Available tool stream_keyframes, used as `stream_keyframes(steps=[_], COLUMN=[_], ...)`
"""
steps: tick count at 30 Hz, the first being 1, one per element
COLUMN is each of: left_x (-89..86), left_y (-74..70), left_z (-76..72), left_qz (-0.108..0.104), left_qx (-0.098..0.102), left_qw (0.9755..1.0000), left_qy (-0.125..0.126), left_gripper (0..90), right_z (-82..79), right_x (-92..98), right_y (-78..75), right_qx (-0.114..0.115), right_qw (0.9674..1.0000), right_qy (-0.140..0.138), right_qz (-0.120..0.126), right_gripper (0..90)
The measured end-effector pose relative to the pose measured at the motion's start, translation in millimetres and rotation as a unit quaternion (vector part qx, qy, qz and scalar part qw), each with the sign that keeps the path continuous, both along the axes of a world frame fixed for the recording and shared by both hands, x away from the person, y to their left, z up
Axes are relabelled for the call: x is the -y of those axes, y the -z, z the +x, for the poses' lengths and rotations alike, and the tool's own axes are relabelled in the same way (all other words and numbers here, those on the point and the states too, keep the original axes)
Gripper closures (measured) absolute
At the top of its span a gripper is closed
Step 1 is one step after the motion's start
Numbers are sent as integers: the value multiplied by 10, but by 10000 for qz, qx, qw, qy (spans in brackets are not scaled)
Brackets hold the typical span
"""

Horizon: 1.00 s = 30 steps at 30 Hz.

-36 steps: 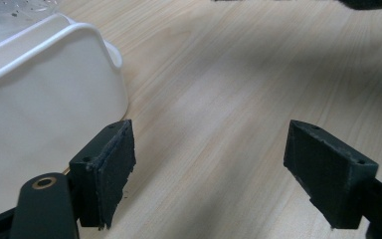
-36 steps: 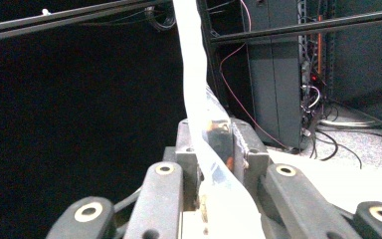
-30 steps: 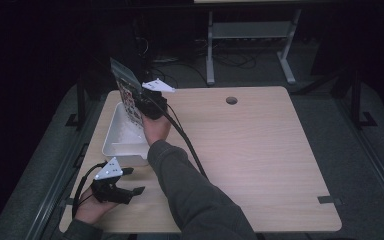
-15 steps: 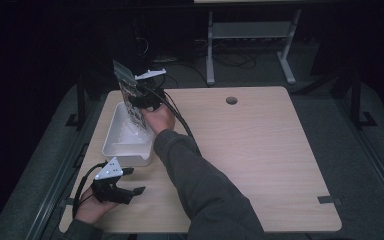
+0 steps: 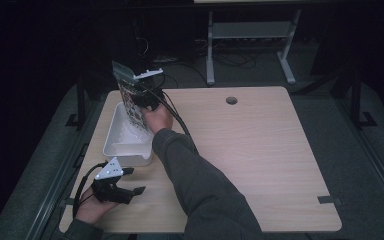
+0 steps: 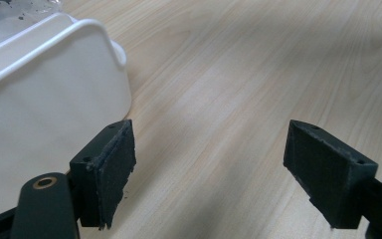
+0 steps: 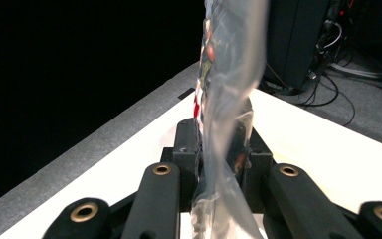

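Note:
A clear plastic bag (image 5: pixel 128 95) with red and dark print stands nearly upright over the far end of a white tub (image 5: pixel 111 131). My right gripper (image 5: pixel 141 100) is shut on the bag. In the right gripper view the film (image 7: pixel 229 59) runs up between the jaws of this gripper (image 7: pixel 218 134), which have just been closing on it. My left gripper (image 5: pixel 132 181) rests on the table by the tub's near end, open. In the left gripper view its jaws (image 6: pixel 209 149) stand wide apart over bare wood, with the tub's wall (image 6: pixel 45 99) at the left.
The wooden table (image 5: pixel 260 150) has a round cable hole (image 5: pixel 231 100) at the back. A metal stand (image 5: pixel 250 35) and cables lie on the dark floor behind it. The right forearm (image 5: pixel 195 175) crosses the table's near left part.
The right gripper has risen slightly and turned, and the bag stands more upright over the tub. The left gripper has not moved.

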<state>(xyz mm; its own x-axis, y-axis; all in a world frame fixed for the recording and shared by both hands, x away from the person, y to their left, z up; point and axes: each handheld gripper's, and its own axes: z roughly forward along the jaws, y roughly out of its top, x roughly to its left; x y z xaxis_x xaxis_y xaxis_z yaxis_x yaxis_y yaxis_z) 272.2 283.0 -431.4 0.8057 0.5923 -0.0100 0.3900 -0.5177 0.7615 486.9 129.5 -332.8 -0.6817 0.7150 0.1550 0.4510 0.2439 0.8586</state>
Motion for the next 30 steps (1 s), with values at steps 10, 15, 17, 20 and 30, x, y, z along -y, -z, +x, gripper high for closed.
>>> stream_keyframes(steps=[10,15,17,20,30], left_x=[14,23,25,27,56], left_y=[4,3,4,5,17], left_z=[2,2,1,2,11], left_qz=[2,11,19,21,63], left_qx=[-14,-8,-9,-22,-41], left_qw=[10000,10000,10000,10000,9999], left_qy=[29,57,58,71,111], left_gripper=[199,199,199,199,200], right_z=[-131,-188,-199,-210,-264], right_x=[-96,-84,-68,-45,53], right_y=[-31,1,36,105,335], right_qx=[290,447,513,582,630], right_qw=[9992,9981,9973,9959,9948], right_qy=[249,330,342,355,403], right_qz=[104,275,404,597,690], right_gripper=[753,754,754,755,746])
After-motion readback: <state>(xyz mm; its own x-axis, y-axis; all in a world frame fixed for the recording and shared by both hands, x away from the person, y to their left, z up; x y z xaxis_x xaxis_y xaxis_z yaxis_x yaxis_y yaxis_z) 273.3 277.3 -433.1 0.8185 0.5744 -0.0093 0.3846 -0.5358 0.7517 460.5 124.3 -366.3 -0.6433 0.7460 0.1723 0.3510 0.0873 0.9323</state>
